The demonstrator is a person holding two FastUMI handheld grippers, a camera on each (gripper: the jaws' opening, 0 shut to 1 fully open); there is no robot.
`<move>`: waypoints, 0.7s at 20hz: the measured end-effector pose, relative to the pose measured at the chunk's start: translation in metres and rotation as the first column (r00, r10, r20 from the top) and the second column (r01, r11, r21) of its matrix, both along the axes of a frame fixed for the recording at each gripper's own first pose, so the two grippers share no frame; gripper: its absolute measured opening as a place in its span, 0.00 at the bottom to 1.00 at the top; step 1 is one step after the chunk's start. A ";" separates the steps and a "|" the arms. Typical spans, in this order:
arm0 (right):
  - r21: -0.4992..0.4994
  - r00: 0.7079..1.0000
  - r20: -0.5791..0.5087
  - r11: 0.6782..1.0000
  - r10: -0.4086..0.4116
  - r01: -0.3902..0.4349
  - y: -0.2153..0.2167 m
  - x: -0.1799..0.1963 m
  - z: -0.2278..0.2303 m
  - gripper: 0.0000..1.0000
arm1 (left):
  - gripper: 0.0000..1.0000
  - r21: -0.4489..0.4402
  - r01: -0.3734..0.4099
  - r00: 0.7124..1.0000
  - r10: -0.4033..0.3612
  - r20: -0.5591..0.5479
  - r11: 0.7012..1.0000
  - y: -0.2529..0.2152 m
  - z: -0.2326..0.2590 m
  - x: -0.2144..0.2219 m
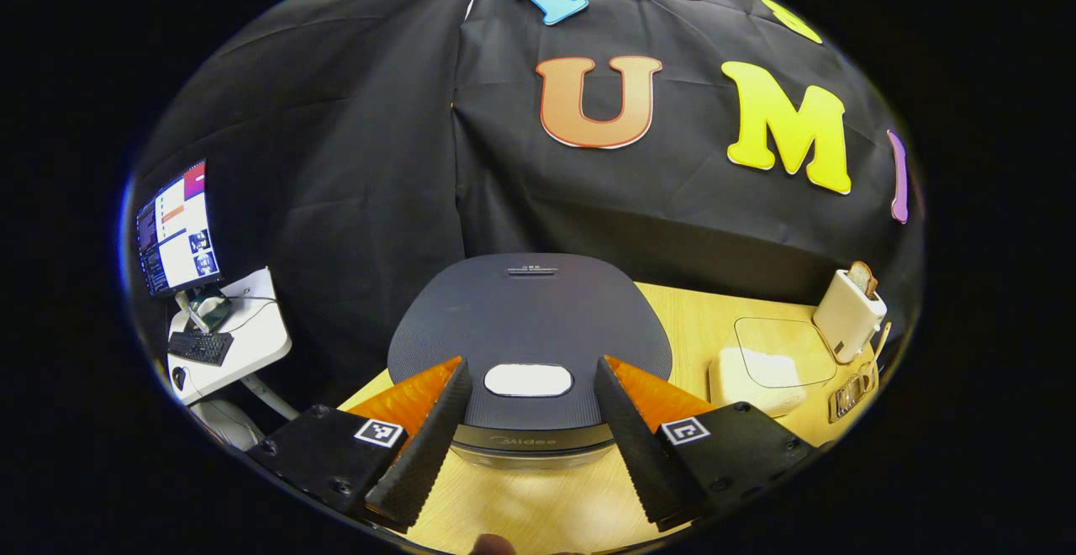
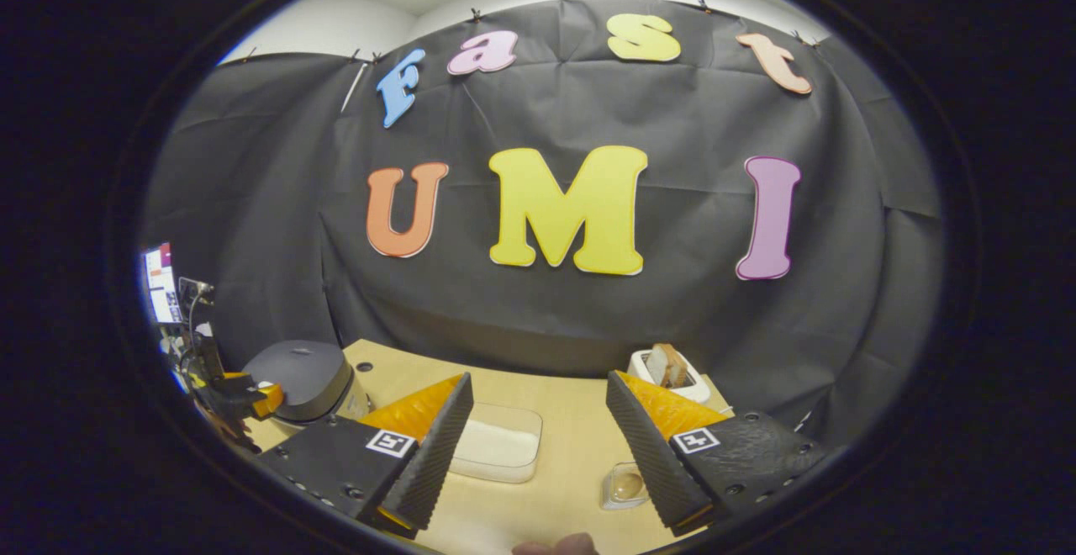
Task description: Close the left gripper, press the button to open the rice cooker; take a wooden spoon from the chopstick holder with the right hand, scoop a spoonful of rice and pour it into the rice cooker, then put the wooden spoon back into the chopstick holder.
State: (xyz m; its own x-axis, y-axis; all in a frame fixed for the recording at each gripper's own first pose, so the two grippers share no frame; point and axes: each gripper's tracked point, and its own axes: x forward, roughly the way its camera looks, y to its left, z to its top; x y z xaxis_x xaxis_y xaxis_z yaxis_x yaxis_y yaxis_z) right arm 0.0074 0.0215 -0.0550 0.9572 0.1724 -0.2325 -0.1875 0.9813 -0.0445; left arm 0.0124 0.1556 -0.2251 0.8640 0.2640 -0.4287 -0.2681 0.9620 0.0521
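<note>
Tabletop (image 1: 672, 319) carries my closed rice cooker (image 1: 530, 319), its white button (image 1: 528, 380) facing my left tool (image 1: 528, 404), fingers spread. I should pinch them together first, then press squarely. Right tool (image 2: 538, 433) waits spread.

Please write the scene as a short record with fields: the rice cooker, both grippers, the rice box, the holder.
rice cooker: lid down, on the wooden table
button: pale oval, not touched
left gripper: open, fingers either side of the button
right gripper: open, holds nothing
rice container: clear box, on the table
chopstick holder: clear, spoon inside
toaster: bread in it
</note>
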 end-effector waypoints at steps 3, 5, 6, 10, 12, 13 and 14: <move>0.001 1.000 -0.006 1.000 0.008 -0.008 0.006 0.000 -0.002 0.95 | 0.96 -0.001 -0.011 0.999 0.011 0.047 1.000 -0.001 -0.002 0.000; 0.003 1.000 -0.017 1.000 0.018 -0.018 0.011 -0.002 -0.006 0.95 | 0.96 0.007 -0.009 0.997 0.009 0.081 1.000 -0.002 -0.007 0.000; 0.004 0.999 -0.023 1.000 0.024 -0.024 0.014 -0.003 -0.007 0.95 | 0.96 0.022 -0.008 0.994 0.005 0.112 1.000 -0.004 -0.007 -0.001; 0.000 0.998 -0.035 0.999 0.045 -0.045 0.024 -0.006 -0.012 0.95 | 0.96 0.032 -0.006 0.991 0.002 0.135 0.999 -0.002 -0.009 -0.001; 0.008 0.999 -0.031 0.999 0.039 -0.039 0.024 -0.007 -0.011 0.95 | 0.96 0.050 0.001 0.991 -0.008 0.135 0.999 -0.003 -0.005 0.000; 0.010 0.999 -0.030 0.999 0.032 -0.031 0.022 -0.008 -0.011 0.95 | 0.95 0.056 0.004 0.992 -0.011 0.127 0.998 -0.003 -0.005 0.001; 0.013 0.999 -0.029 1.000 0.024 -0.023 0.020 -0.008 -0.011 0.96 | 0.95 0.071 0.014 0.993 -0.022 0.114 0.997 -0.004 -0.003 0.002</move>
